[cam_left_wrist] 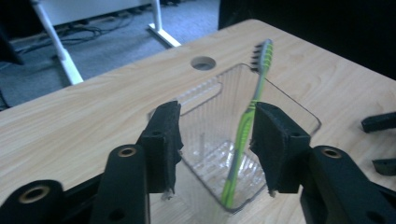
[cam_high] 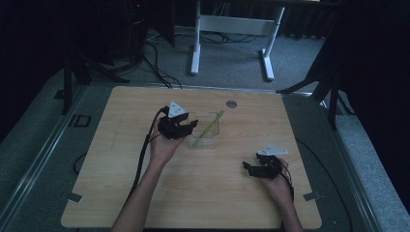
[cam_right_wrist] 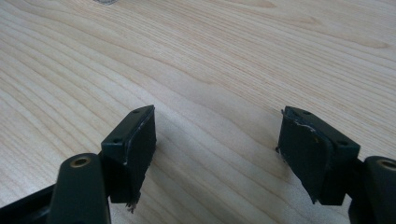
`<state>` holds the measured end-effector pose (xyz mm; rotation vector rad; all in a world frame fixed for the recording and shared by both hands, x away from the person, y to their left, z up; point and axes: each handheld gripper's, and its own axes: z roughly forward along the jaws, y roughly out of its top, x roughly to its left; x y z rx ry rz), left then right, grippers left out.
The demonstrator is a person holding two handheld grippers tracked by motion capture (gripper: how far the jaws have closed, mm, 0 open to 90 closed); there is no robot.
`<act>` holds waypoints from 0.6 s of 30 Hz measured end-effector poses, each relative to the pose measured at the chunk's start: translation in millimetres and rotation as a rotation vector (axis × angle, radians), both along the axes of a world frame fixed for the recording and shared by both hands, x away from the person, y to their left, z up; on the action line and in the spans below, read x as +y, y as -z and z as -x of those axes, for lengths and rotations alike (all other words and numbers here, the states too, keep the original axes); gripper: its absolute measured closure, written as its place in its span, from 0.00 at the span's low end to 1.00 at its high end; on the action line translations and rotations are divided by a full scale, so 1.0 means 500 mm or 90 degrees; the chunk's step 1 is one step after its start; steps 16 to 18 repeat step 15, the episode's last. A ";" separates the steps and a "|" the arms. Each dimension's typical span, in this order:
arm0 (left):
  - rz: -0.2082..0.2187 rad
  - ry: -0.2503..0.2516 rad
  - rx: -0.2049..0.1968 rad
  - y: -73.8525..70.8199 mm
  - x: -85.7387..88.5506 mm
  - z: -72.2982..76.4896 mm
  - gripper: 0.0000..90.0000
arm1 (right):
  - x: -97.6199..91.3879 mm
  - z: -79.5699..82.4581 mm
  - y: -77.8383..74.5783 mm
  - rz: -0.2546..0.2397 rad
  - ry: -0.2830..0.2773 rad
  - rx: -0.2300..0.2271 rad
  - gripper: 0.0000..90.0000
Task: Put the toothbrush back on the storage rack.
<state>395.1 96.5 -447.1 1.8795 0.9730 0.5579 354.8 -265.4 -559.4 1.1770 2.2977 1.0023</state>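
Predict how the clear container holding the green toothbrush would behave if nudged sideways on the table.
The clear container looks thin-walled, so probably light and apt to slide on the smooth table. The toothbrush leans past its rim, so a tip seems possible.

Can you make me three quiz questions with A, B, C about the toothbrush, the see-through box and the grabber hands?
1. Where is the toothbrush?
A. flat on the table
B. standing in the clear box
C. on the floor

2. What colour is the toothbrush handle?
A. green
B. red
C. blue

3. How are the jaws of the left gripper?
A. clamped shut on the brush
B. shut with nothing between them
C. open

Answers: 1 B, its handle leans inside the box with the bristles up. 2 A, the handle is bright green. 3 C, the pads stand apart, with a gap beside the brush.
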 end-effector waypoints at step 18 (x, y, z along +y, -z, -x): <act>0.013 -0.109 0.020 0.042 0.093 0.012 0.37 | 0.000 0.000 0.000 0.000 0.000 0.000 0.31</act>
